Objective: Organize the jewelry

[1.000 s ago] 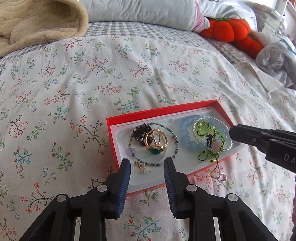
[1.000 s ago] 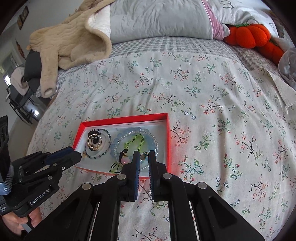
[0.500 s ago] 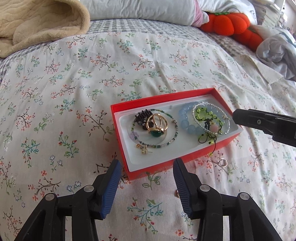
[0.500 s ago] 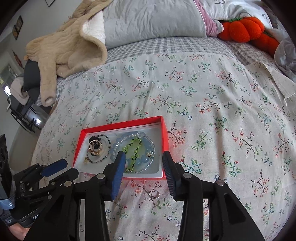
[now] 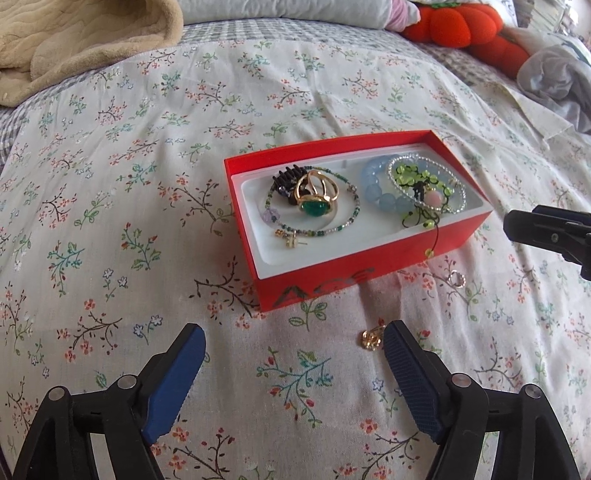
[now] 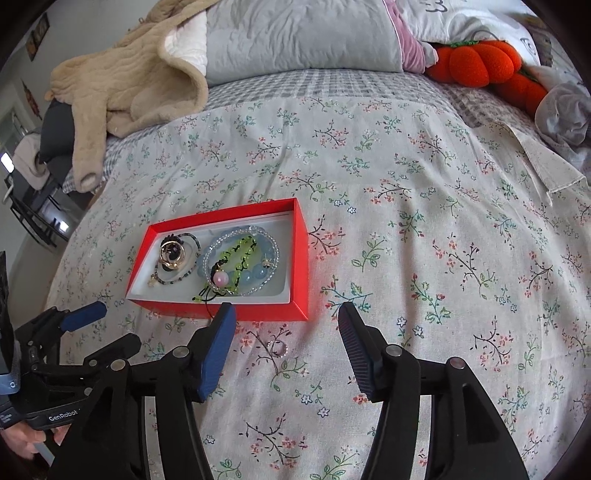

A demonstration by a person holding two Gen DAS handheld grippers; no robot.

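My left gripper is opening its fingers, nothing between them. The red box of jewelry sits on the bed just ahead. My right gripper is opening too, above 1 small ring.

a bedroom in daylight

a floral bedsheet covers the bed, with a grey checked cover beyond it. a beige fleece blanket and a grey pillow lie at the head, beside orange pumpkin plushes. at the left edge stands a dark chair against a pale wall.
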